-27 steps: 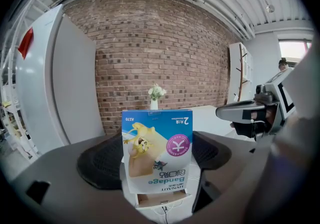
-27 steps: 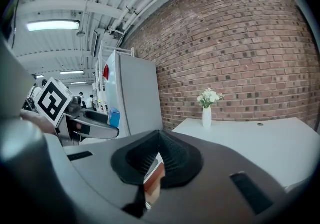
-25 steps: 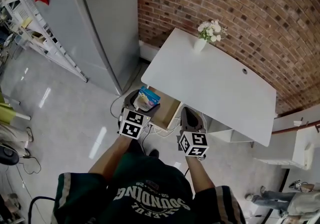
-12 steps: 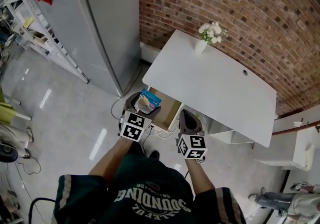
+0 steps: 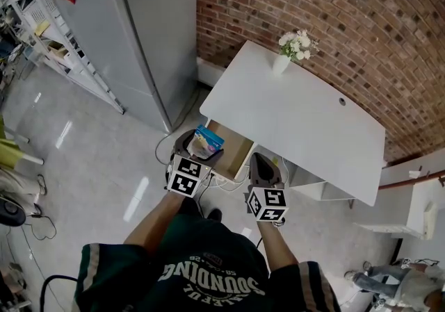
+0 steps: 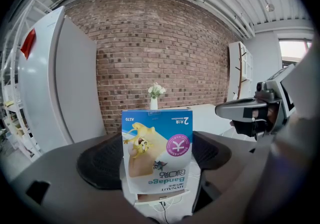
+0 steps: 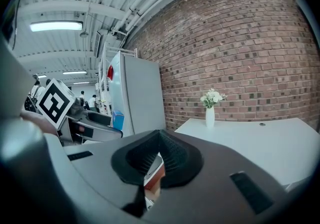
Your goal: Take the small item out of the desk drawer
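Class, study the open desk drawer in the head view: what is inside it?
Only bare brown floor shows in the drawer. The white desktop covers its back, and the bandage box held in the left gripper hides its left edge, so those parts cannot be checked.

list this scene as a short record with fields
left gripper: jaws shut on the bandage box, held upright
right gripper: jaws together, nothing between them
drawer: open, under the desk
desk top: vase of flowers near the far corner
task state: box appears lifted clear of the drawer
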### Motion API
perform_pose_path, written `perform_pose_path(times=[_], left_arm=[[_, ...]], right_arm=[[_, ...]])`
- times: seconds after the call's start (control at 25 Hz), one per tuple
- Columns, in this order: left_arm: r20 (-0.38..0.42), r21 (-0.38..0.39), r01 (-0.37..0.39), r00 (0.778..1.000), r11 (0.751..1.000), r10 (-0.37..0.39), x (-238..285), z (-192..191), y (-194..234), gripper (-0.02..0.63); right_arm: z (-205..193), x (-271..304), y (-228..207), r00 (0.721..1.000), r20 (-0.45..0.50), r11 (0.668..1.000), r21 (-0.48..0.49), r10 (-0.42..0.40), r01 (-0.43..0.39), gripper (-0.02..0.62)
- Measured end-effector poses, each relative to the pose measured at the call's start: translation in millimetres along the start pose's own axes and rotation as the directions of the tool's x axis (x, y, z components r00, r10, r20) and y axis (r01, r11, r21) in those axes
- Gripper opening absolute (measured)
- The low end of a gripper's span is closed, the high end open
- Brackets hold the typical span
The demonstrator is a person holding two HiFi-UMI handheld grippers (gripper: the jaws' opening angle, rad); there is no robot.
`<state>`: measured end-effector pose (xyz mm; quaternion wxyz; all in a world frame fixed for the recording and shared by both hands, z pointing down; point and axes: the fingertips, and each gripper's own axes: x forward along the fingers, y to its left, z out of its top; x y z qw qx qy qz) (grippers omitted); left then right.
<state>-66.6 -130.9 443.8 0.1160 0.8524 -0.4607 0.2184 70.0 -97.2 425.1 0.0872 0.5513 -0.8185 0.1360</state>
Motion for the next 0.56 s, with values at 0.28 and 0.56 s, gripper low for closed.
perform_pose_path(times=[0.28,0.56], left_arm=[[-0.012,-0.006,0.001,1.0,1.0,-0.001,0.3,-5.7,-0.3,0.433],[-0.021,-0.008,0.009,1.0,1.0,-0.009,2.5,-11.7,-2.5,0.433]], right_arm=[[-0.8,-0.4,1.4,1.0,-0.004,1.0,-0.003,0.002,-0.002,0.023],[-5.2,-0.1,4.4,1.0,-0.012,1.0,-0.001,0.007,-0.007,0.025]])
